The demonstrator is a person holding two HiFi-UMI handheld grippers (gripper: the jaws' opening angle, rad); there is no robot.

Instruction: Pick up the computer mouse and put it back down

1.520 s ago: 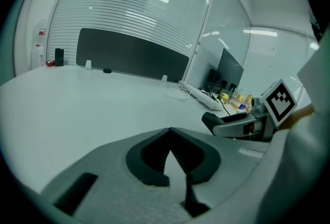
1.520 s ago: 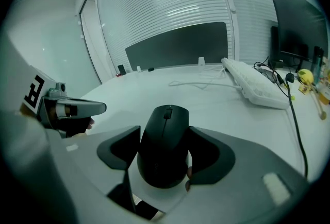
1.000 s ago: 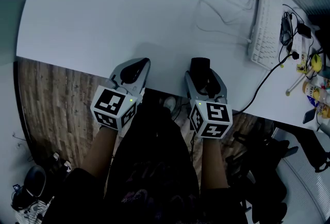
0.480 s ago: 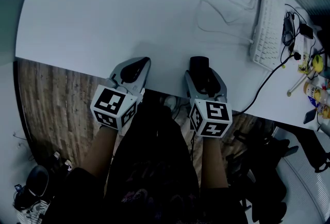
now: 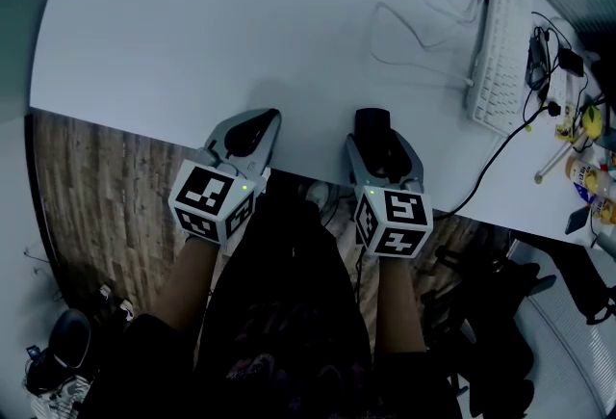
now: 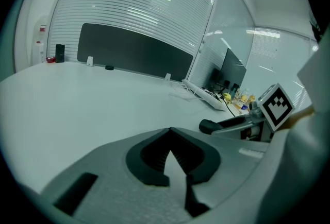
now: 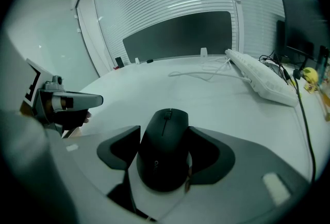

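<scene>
Closest in, the person's bare forearms reach over the wooden floor (image 5: 96, 186), each ending in a black-and-white marker cube (image 5: 214, 200). The left gripper (image 6: 168, 133) sits at the near edge of the white table (image 5: 192, 22) with its jaw tips together and nothing between them. Just beside it, the right gripper (image 5: 378, 147) is clamped on the black computer mouse (image 7: 164, 153). Its dark pads lie against both flanks, and the mouse's nose sticks out past the jaws over the table's near edge. Whether the mouse's underside touches the tabletop cannot be told. Farther across the table a thin white cable (image 5: 414, 27) loops toward a white keyboard (image 5: 496, 46) on the right. A dark monitor (image 7: 304, 17) stands behind the keyboard.
</scene>
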